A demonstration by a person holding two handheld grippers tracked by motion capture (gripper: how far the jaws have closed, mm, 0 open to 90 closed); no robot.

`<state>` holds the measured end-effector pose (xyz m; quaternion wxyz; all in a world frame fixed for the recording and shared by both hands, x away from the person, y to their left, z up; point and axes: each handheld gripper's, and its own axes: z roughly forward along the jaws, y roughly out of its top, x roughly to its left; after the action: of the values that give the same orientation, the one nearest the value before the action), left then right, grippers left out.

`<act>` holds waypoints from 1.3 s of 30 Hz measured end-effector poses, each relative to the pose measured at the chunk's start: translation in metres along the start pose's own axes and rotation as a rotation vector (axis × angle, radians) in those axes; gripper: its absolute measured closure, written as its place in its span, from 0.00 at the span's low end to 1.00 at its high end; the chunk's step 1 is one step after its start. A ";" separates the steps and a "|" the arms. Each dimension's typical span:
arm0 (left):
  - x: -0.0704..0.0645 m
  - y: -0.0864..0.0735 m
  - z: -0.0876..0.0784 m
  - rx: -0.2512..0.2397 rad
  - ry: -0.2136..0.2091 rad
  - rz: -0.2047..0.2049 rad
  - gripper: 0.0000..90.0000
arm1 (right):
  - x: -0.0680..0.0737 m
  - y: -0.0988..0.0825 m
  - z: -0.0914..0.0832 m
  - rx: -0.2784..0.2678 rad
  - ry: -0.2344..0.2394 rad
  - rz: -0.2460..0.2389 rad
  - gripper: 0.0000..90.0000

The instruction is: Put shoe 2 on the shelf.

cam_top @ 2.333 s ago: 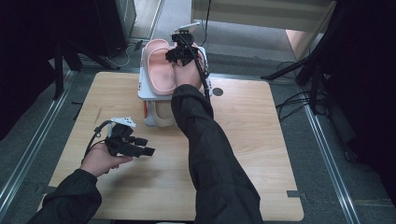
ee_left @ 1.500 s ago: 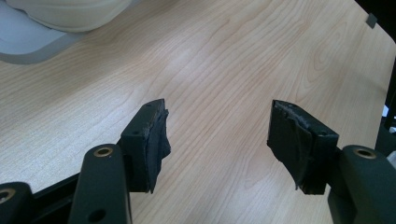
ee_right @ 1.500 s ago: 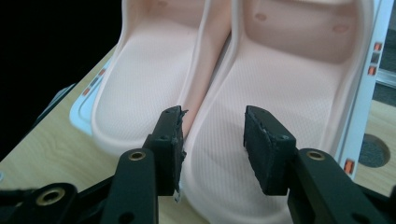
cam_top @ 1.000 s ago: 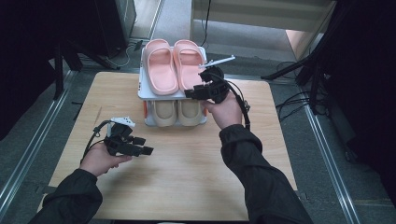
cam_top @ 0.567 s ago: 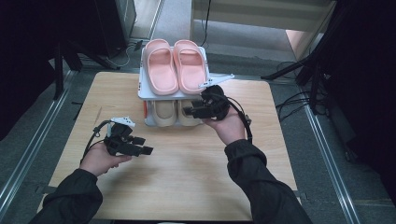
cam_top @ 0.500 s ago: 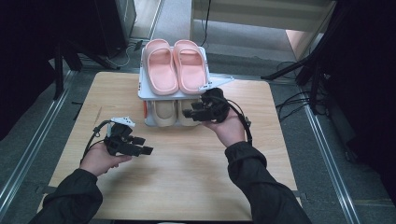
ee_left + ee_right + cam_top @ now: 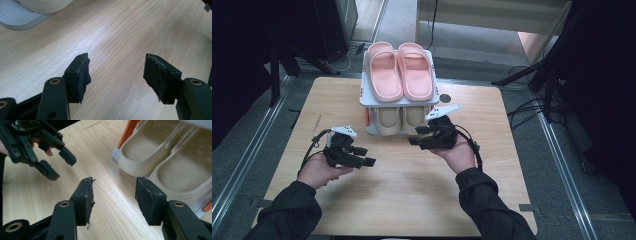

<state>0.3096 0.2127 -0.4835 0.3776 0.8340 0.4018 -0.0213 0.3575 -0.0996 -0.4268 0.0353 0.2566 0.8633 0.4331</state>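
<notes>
Two beige foam slippers (image 7: pixel 402 120) side by side on lower tier of small white two-tier rack (image 7: pixel 364 97), at 12 o'clock on pale wooden table (image 7: pixel 412 200); pink slipper pair (image 7: pixel 398 70) on top tier. Right gripper (image 7: pixel 422 136) low at rack front, jaws apart, just been opening, nothing between them. Left gripper (image 7: pixel 362 156) at 8 o'clock, jaws apart, empty. Slippers probably light, soft, springy; best pinched at heel rim (image 7: pixel 135 168)

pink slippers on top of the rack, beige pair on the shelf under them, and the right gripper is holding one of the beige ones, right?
Not quite. The right gripper holds nothing: the right gripper view shows its jaws open over bare table, short of the beige slippers. The pink slippers do sit atop the rack.
</notes>
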 end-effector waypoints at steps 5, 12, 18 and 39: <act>-0.001 -0.001 -0.001 -0.009 0.006 0.019 0.42 | 0.001 -0.014 0.002 0.014 0.018 -0.002 0.56; -0.002 -0.004 -0.003 -0.007 0.011 0.024 0.42 | 0.000 -0.037 0.002 0.021 0.048 0.021 0.53; -0.001 -0.007 -0.005 -0.012 0.023 0.016 0.42 | -0.004 -0.055 -0.002 0.014 0.054 0.037 0.53; 0.001 -0.016 -0.013 -0.022 0.041 0.011 0.43 | -0.016 -0.093 -0.014 0.039 0.033 0.054 0.50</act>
<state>0.2956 0.2282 -0.4845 0.3785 0.8323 0.4050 0.0021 0.3284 -0.1632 -0.4922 0.0044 0.2732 0.8649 0.4212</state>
